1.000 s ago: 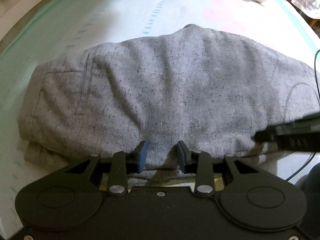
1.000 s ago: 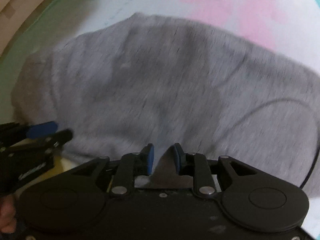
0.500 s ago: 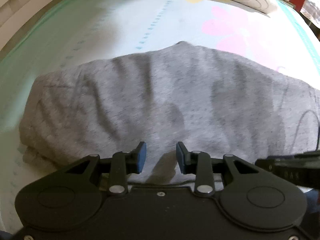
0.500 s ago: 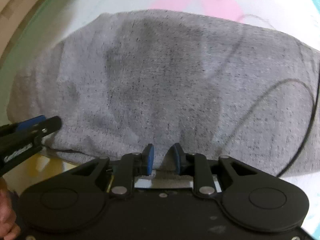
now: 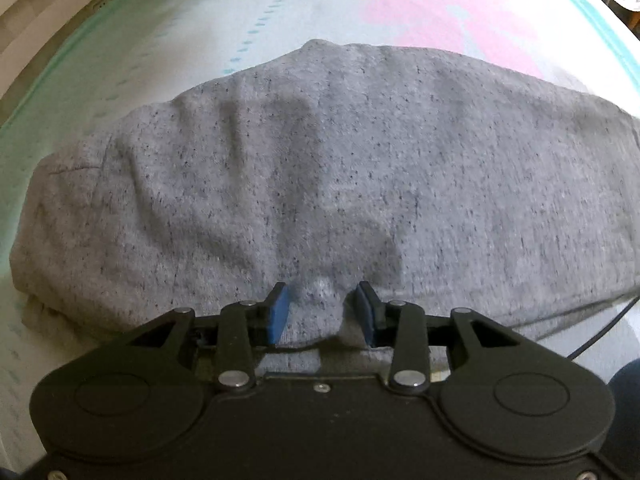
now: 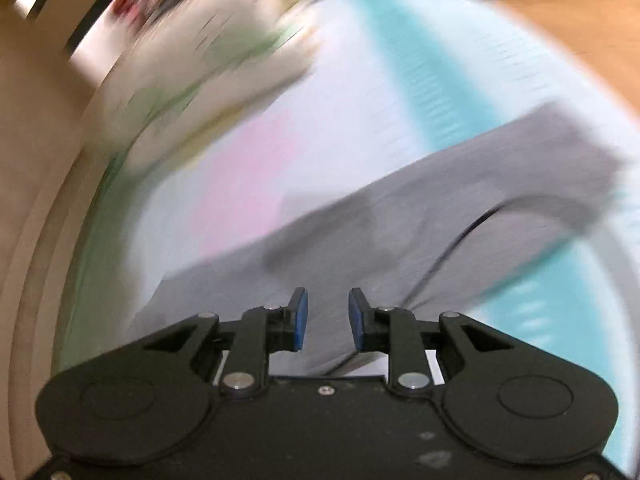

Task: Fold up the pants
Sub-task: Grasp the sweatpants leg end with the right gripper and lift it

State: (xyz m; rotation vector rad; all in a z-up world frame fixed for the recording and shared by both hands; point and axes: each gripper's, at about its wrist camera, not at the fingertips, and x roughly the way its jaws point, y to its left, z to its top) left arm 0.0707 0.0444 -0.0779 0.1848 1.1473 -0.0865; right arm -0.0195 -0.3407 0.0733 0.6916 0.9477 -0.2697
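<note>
The grey heathered pants point(image 5: 340, 184) lie folded in a wide bundle on the bed sheet. My left gripper point(image 5: 322, 310) sits at the near edge of the bundle with its blue pads apart; a bump of grey cloth lies between them, not pinched. My right gripper point(image 6: 325, 318) is open and empty, above the pants point(image 6: 420, 232), which show blurred and slanted in the right wrist view. A black cable point(image 6: 444, 260) crosses the cloth there.
The sheet point(image 5: 192, 40) is pale with a pink flower print point(image 5: 440, 12) and a teal border point(image 6: 420, 60). A pillow edge lies at the far end. A black cable point(image 5: 600, 336) runs at the right of the pants.
My right gripper has let go of the pants edge, lifted and swung hard, so its view is blurred and tilted. My left gripper has opened wider at the near edge.
</note>
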